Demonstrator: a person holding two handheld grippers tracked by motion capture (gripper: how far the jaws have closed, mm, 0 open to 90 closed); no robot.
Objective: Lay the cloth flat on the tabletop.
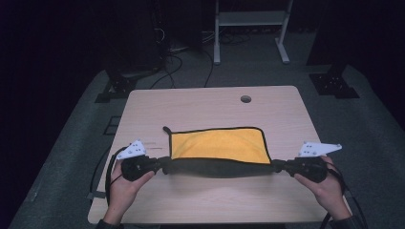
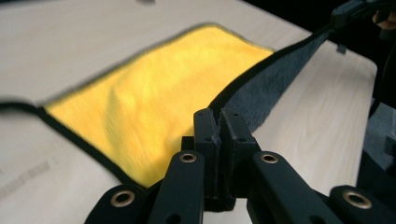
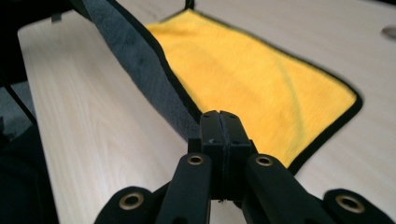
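Two grippers hold one cloth [image 1: 217, 145] by its near corners above a light wooden table [image 1: 210, 200]. The left gripper [image 1: 163, 165] has its jaws pressed together on the cloth's near left corner, and in the left gripper view that gripper [image 2: 219, 122] shows the dark hem caught between its two black jaws. The right gripper [image 1: 275, 165] pinches the near right corner in the same way; in its own view the gripper [image 3: 220, 122] is clamped tight on the edge. Between the two grippers the near edge is lifted and stretched into a dark grey band, the cloth's underside turned towards the person. Beyond both grippers the yellow face lies flat on the table, bordered in black. A small round hole [image 1: 245, 99] sits in the tabletop well beyond the right gripper.
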